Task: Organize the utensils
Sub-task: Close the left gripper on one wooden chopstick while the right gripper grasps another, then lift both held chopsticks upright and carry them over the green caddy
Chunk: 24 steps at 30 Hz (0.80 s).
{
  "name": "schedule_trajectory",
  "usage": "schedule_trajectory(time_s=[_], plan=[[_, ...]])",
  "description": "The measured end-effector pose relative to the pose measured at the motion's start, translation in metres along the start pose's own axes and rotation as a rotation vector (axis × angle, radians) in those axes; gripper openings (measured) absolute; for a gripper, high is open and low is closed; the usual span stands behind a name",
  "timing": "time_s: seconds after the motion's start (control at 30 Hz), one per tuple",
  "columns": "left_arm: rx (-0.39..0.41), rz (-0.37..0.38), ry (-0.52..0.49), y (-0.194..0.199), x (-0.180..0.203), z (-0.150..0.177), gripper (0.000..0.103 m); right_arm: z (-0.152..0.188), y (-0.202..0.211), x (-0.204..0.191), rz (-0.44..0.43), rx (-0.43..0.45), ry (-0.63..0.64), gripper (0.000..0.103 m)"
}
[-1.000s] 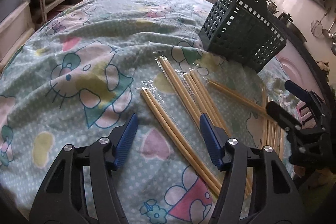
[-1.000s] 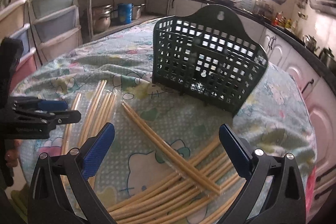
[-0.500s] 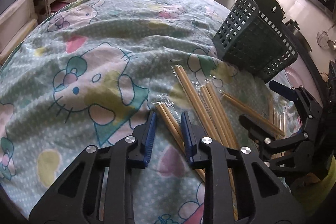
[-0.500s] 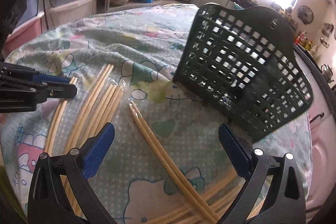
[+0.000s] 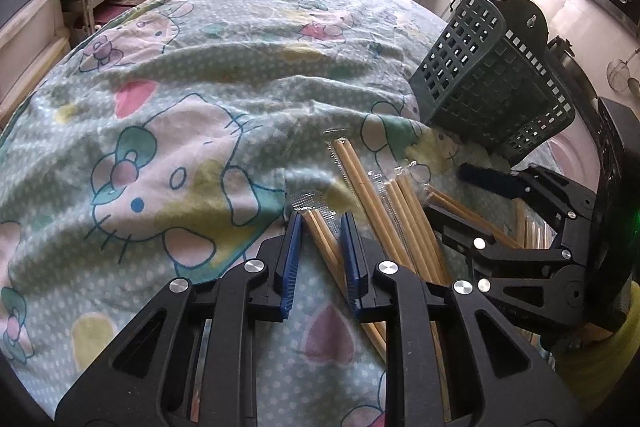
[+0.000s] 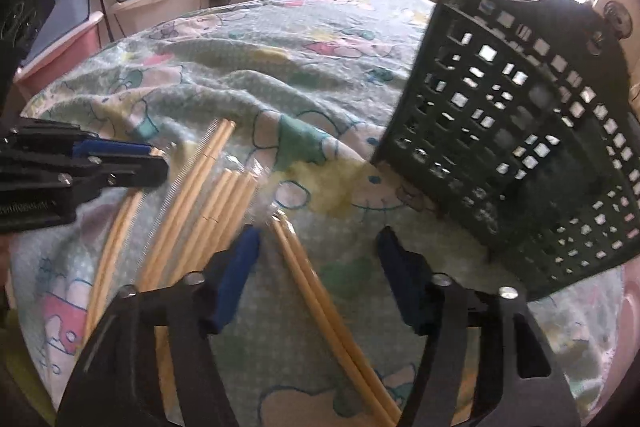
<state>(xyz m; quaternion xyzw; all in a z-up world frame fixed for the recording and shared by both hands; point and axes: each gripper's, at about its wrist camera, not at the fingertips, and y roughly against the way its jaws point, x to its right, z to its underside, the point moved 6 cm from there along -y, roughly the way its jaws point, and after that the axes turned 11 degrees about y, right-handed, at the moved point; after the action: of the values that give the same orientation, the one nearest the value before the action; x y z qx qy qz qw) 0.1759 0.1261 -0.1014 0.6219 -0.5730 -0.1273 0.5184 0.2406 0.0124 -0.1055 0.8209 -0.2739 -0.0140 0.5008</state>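
My left gripper (image 5: pixel 322 227) points down at the bench (image 5: pixel 208 75), which is covered by a cartoon-cat cloth (image 5: pixel 160 163). Its blue fingers (image 5: pixel 291 255) are closing around one wrapped pair of chopsticks (image 5: pixel 320 231); the pair sits between them, with a sliver of gap on each side, so I cannot call it gripped. More chopstick pairs (image 5: pixel 384 211) lie fanned out just to the right.

My right gripper (image 6: pixel 318 259) hangs over another pair (image 6: pixel 316 291) that runs diagonally between its fingers (image 6: pixel 236 275). They are closing but stand well apart from the sticks, so nothing is held.

The green basket (image 6: pixel 516 147) sits tilted on the cloth, beyond the right gripper and near the chopsticks. In the left view the right gripper (image 5: pixel 452 195) shows at the right edge over the sticks.
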Motion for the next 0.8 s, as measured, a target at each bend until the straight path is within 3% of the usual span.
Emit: schedule_trajectory(time_s=[0.2, 0.3, 0.6, 0.8], plan=[[0.010, -0.011, -0.021, -0.001, 0.003, -0.002, 0.010, -0.010, 0.000, -0.013, -0.043, -0.008, 0.035, 0.015], [0.013, 0.005, -0.021, 0.001, 0.005, -0.005, 0.007, -0.017, 0.002, -0.017, -0.044, -0.006, 0.061, 0.007], [0.099, 0.035, -0.077, 0.032, 0.027, -0.025, 0.004, -0.022, 0.045, -0.001, -0.048, 0.122, 0.013, 0.006], [0.183, 0.061, -0.140, 0.066, 0.056, -0.046, 0.001, -0.020, 0.089, 0.028, -0.033, 0.259, -0.093, 0.006]])
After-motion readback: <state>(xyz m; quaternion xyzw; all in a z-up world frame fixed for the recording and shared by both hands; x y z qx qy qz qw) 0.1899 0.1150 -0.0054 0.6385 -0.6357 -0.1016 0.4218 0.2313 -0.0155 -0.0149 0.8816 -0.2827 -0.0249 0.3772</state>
